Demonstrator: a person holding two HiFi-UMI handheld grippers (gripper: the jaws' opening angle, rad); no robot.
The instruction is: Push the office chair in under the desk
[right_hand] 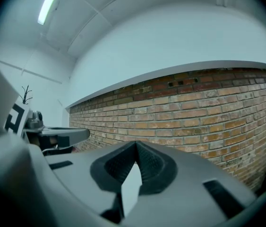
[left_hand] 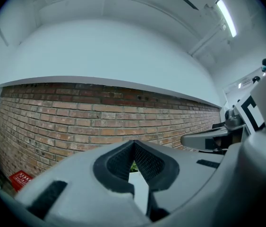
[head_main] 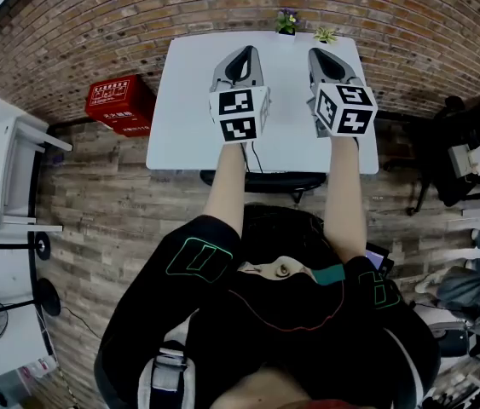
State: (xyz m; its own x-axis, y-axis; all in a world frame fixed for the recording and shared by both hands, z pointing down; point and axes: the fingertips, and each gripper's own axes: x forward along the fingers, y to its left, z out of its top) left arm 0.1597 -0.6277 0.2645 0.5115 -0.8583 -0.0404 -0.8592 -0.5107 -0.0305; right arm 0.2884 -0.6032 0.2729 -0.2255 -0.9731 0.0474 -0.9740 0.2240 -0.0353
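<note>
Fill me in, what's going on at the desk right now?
A person holds the left gripper and right gripper level over the white desk, pointing toward the brick wall. Both are shut and empty. The office chair shows only as a dark strip at the desk's near edge, seemingly already tucked under.

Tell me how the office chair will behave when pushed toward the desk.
The office chair probably glides easily on the plank floor, though seams may snag it. Pushed off-centre, it may swivel rather than go straight under the desk.
</note>
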